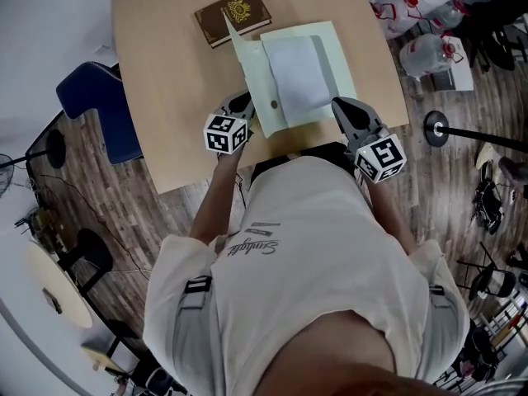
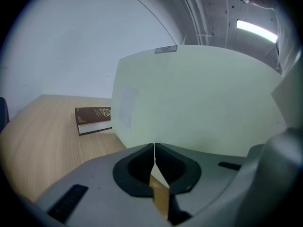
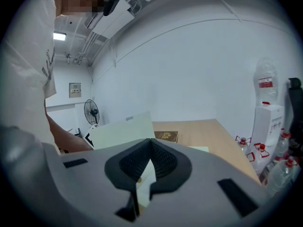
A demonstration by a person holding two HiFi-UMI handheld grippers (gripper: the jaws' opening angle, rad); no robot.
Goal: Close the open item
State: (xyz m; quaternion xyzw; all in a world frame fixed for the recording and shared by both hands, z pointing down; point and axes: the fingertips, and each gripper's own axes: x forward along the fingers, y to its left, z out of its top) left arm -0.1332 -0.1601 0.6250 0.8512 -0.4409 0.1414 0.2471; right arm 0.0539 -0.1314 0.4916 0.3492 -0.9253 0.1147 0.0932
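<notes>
A pale green folder (image 1: 337, 49) lies open on the wooden table (image 1: 165, 89), a white sheet (image 1: 297, 74) inside it. Its left cover (image 1: 246, 66) stands raised, nearly upright. My left gripper (image 1: 241, 102) is shut, its tips against the near part of that cover. In the left gripper view the cover (image 2: 199, 103) fills the space ahead of the shut left gripper (image 2: 154, 148), face-on and not between the jaws. My right gripper (image 1: 342, 107) is shut at the folder's near right corner. Beyond the right gripper (image 3: 150, 143), the raised cover (image 3: 120, 129) shows.
A brown book (image 1: 233, 15) lies closed behind the folder, also seen as the book (image 2: 93, 118) and the book (image 3: 165, 135). A blue chair (image 1: 95, 97) stands left of the table. Water bottles (image 1: 425, 52) and a stand base (image 1: 436, 128) are on the floor to the right.
</notes>
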